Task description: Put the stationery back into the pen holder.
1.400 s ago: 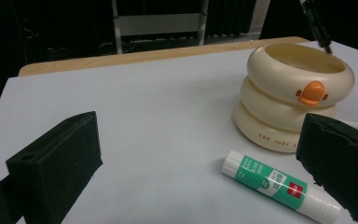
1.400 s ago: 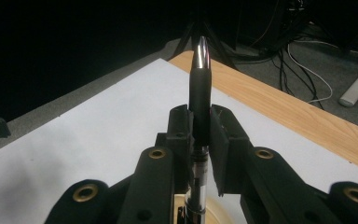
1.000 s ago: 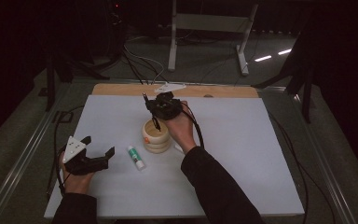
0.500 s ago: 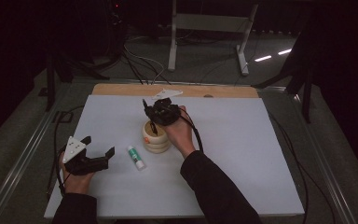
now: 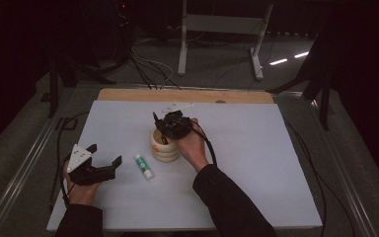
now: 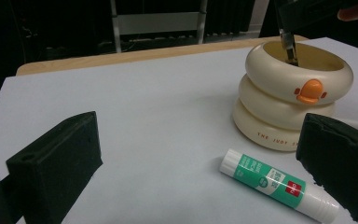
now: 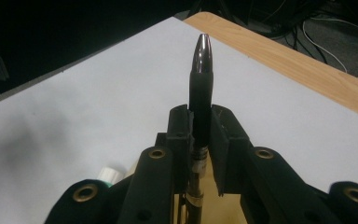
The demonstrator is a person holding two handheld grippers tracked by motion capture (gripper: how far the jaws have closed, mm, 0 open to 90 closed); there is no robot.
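Observation:
A cream holder (image 5: 165, 149) made of stacked rings, with an orange duck bill (image 6: 310, 89) on its side, stands mid-table. My right gripper (image 5: 170, 126) hovers just above it, shut on a black pen (image 7: 200, 88). The pen's lower end (image 6: 289, 50) hangs inside the holder's mouth. A green and white glue stick (image 5: 143, 166) lies flat on the mat, left of the holder. My left gripper (image 5: 106, 154) rests near the front left, open, its jaws wide apart (image 6: 200, 158), pointing at the glue stick (image 6: 277, 184) and the holder (image 6: 289, 100).
A white mat (image 5: 261, 163) covers the table, with a wooden strip (image 5: 187, 95) along its far edge. A small white part (image 5: 176, 106) lies near that edge. Cables (image 5: 205, 143) trail from both grippers. A metal stand (image 5: 222, 37) rises behind the table.
My right gripper has sunk a little with the pen, bringing its lower end down into the holder. The left gripper has stayed where it was.

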